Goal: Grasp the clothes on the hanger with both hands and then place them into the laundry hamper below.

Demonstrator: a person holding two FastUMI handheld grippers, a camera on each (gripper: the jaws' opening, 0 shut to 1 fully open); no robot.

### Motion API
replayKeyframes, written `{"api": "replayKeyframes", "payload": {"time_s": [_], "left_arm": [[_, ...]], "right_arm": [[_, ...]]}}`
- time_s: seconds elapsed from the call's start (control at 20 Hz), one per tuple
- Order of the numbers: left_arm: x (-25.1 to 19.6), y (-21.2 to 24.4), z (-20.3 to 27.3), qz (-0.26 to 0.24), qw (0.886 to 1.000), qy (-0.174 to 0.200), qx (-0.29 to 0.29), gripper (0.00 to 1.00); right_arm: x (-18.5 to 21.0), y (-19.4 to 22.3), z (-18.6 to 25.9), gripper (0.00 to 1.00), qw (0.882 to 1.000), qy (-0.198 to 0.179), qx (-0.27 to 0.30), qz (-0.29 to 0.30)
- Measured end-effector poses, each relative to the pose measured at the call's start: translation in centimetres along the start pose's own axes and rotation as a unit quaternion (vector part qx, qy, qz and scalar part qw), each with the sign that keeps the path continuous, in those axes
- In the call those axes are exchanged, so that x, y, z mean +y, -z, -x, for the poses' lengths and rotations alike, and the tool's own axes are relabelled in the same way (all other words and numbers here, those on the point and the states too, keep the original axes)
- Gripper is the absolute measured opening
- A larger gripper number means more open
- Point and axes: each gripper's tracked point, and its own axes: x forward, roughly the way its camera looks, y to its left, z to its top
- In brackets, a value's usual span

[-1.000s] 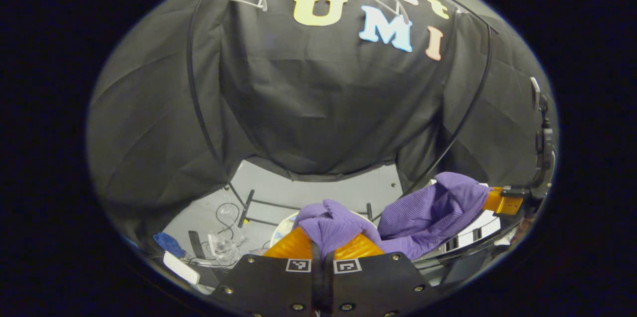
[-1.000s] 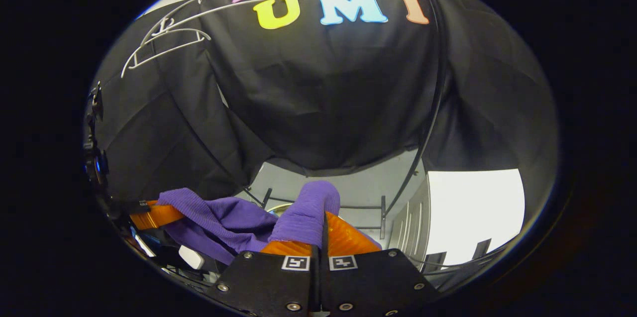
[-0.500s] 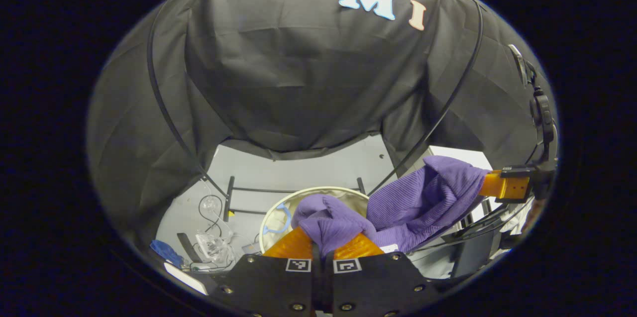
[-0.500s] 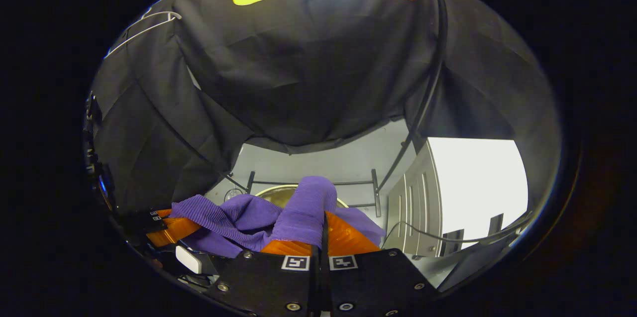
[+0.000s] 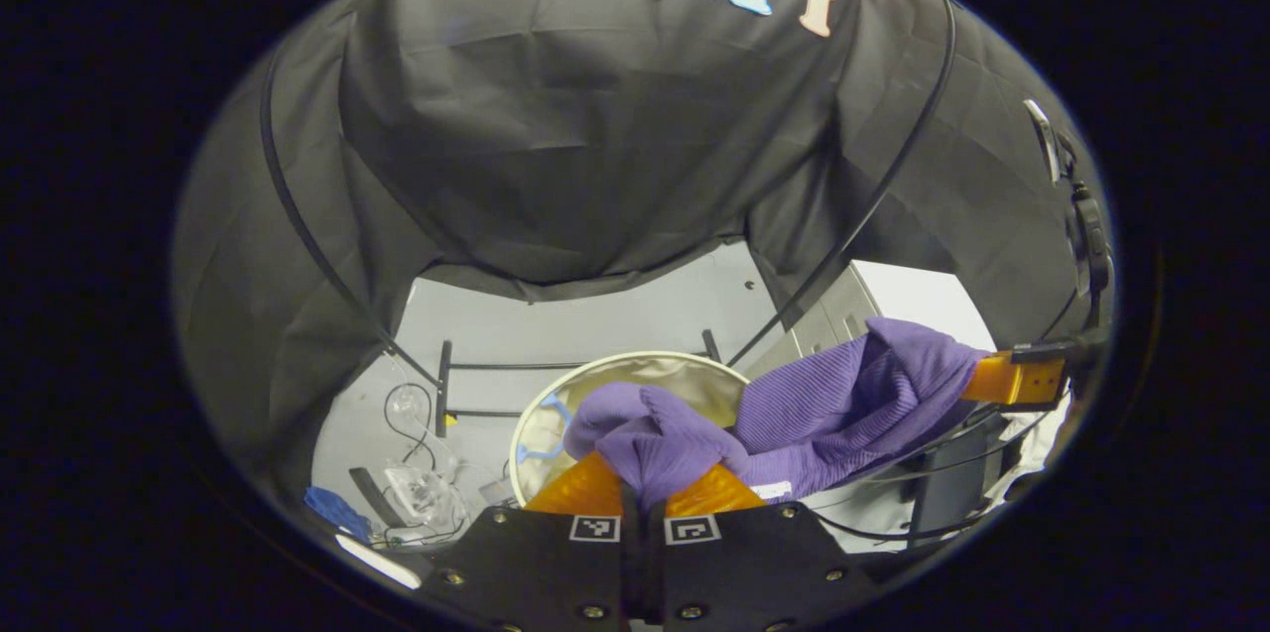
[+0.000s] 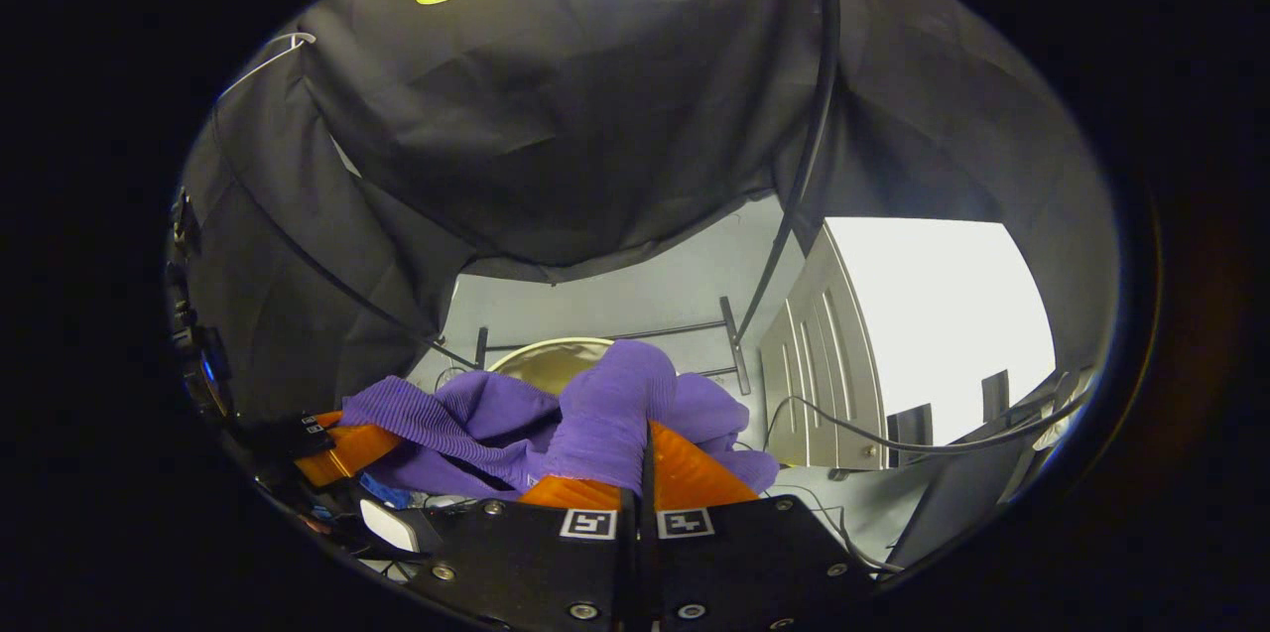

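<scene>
Ribbed matt cloth garment (image 5: 843,404); hamper (image 5: 635,376) lining perhaps satiny.

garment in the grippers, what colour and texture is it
The garment is purple with a fine ribbed knit, clearest in the left gripper view.

Clothes (image 5: 794,409) above laundry hamper (image 5: 685,379)

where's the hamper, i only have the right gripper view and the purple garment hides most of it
observer: In the left gripper view the hamper stands open on the floor, below and just beyond the purple garment.
operator: is the left gripper properly clamped on it
observer: Yes, the left gripper is shut on a bunched fold of the cloth.
operator: anything next to the hamper
observer: Cables and a clear plastic bag lie on the floor to its left in that view.
</scene>
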Motion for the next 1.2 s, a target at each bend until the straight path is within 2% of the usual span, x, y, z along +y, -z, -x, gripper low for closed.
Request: {"api": "replayKeyframes", "payload": {"time_s": [0.3, 0.45, 0.5, 0.55, 0.6, 0.7, 0.8, 0.85, 0.9, 0.95, 1.0, 1.2], "left_arm": [[0.2, 0.0, 0.1, 0.002, 1.0, -0.004, 0.001, 0.01], [0.8, -0.1, 0.5, 0.014, 1.0, -0.013, 0.001, 0.0], [1.3, -0.2, 0.7, 0.019, 1.0, -0.016, 0.003, 0.08], [1.7, 0.2, 0.6, 0.025, 1.0, -0.017, 0.004, 0.1], [1.9, 0.5, 0.8, 0.029, 0.999, -0.012, 0.003, 0.11], [1.6, 0.4, 1.3, 0.037, 0.999, 0.003, -0.007, 0.43], [2.3, -0.8, 2.3, 0.028, 0.999, -0.007, -0.019, 0.75], [2.7, -1.1, 2.6, 0.017, 0.999, -0.013, -0.027, 0.91], [3.0, -1.8, 2.9, 0.006, 0.999, -0.017, -0.033, 0.96], [3.0, -2.4, 3.3, -0.004, 0.999, -0.02, -0.04, 0.96], [3.0, -3.3, 3.7, -0.01, 0.999, -0.019, -0.049, 0.96], [1.7, -7.7, 7.3, -0.027, 0.995, -0.022, -0.097, 0.96]], "right_arm": [[1.0, 0.2, 0.2, 0.02, 1.0, -0.008, 0.011, 0.001], [1.7, 0.4, 0.4, 0.08, 1.0, -0.023, 0.016, -0.005], [1.8, 0.4, 0.6, 0.14, 0.999, -0.026, 0.017, -0.008], [1.9, 0.4, 0.8, 0.18, 0.999, -0.029, 0.017, -0.009], [2.1, 0.4, 0.9, 0.31, 0.999, -0.032, 0.018, -0.01], [2.2, 0.2, 1.8, 0.62, 0.999, -0.038, 0.012, -0.013], [1.5, 0.0, 2.5, 0.94, 1.0, -0.027, 0.004, -0.012], [1.0, -0.1, 2.9, 0.95, 1.0, -0.019, -0.001, -0.011], [0.6, -0.6, 3.4, 0.96, 1.0, -0.015, -0.008, -0.01], [0.1, -1.0, 4.1, 0.92, 1.0, -0.012, -0.019, -0.01], [-0.4, -1.9, 5.0, 0.96, 0.999, -0.007, -0.034, -0.01], [-3.1, -5.4, 8.9, 0.96, 0.995, 0.008, -0.098, -0.012]]}}
